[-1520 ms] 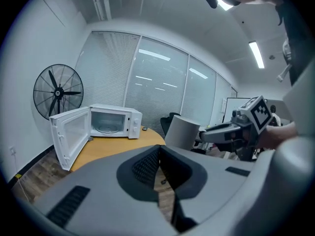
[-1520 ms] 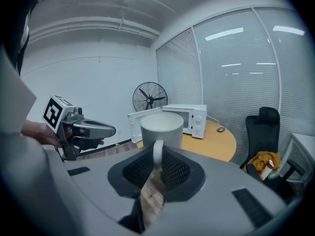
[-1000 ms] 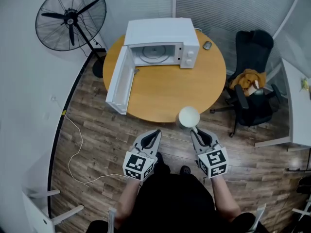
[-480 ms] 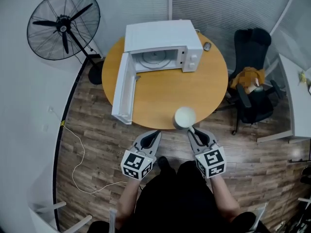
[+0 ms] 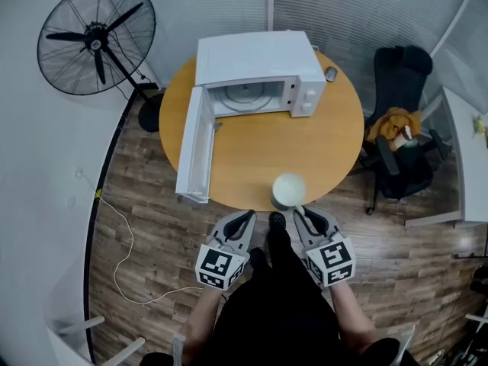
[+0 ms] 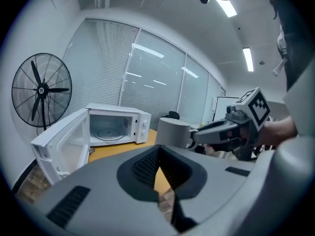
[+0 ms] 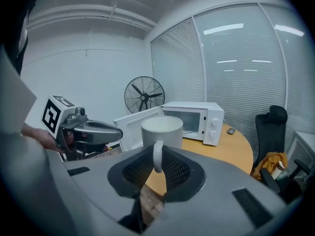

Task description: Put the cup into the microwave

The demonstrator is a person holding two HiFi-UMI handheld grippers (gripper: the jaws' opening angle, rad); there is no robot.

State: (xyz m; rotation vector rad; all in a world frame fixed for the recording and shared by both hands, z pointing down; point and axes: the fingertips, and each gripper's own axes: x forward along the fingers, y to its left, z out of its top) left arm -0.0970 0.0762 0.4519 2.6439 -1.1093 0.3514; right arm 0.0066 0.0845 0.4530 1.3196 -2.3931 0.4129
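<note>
A white cup (image 5: 289,191) hangs over the near edge of the round wooden table (image 5: 320,147). My right gripper (image 5: 300,210) is shut on its handle (image 7: 157,156); the cup (image 7: 162,130) stands upright just beyond the jaws in the right gripper view. The white microwave (image 5: 255,69) sits at the table's far side, its door (image 5: 194,145) swung wide open to the left and the glass turntable showing inside (image 6: 109,128). My left gripper (image 5: 248,216) is beside the cup on the left, shut with nothing in it (image 6: 158,154).
A standing fan (image 5: 95,36) is at the far left, beyond the open door. A black office chair (image 5: 400,155) with things on it stands to the right. A computer mouse (image 5: 330,73) lies beside the microwave. A white cable (image 5: 122,242) runs over the wooden floor.
Both grippers and the cup have come forward to the table; the cup, earlier just short of the edge, is now over it. The grip on the handle is unchanged.
</note>
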